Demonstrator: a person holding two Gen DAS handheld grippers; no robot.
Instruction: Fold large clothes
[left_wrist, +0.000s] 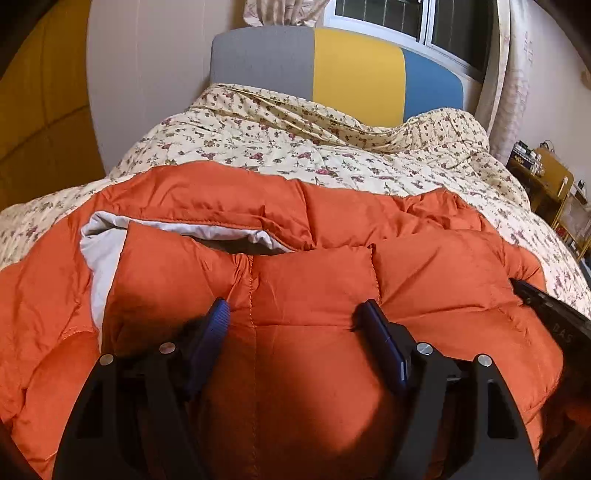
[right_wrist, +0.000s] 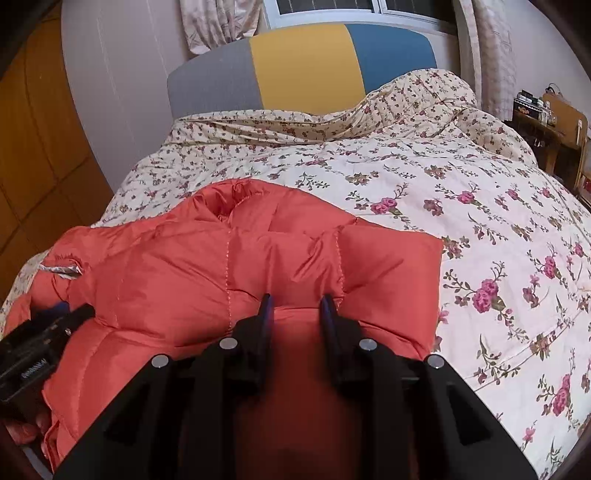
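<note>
An orange puffer jacket (left_wrist: 295, 280) with a light grey lining (left_wrist: 99, 251) lies on the bed; it also shows in the right wrist view (right_wrist: 207, 266). My left gripper (left_wrist: 293, 314) is open, its blue-padded fingers (left_wrist: 214, 332) spread wide and pressed onto the jacket's quilted panel. My right gripper (right_wrist: 295, 302) has its fingers (right_wrist: 264, 314) a smaller gap apart with a bulge of the jacket between them near its right edge; whether they pinch the fabric is unclear. The other gripper shows at the edge of each view: the right one (left_wrist: 554, 317) and the left one (right_wrist: 40, 350).
A floral quilt (right_wrist: 461, 206) covers the bed, bunched up at the far right near the grey, yellow and blue headboard (right_wrist: 306, 70). A window with curtains (right_wrist: 221, 22) is behind it. A cluttered wooden side table (right_wrist: 554, 118) stands at the right.
</note>
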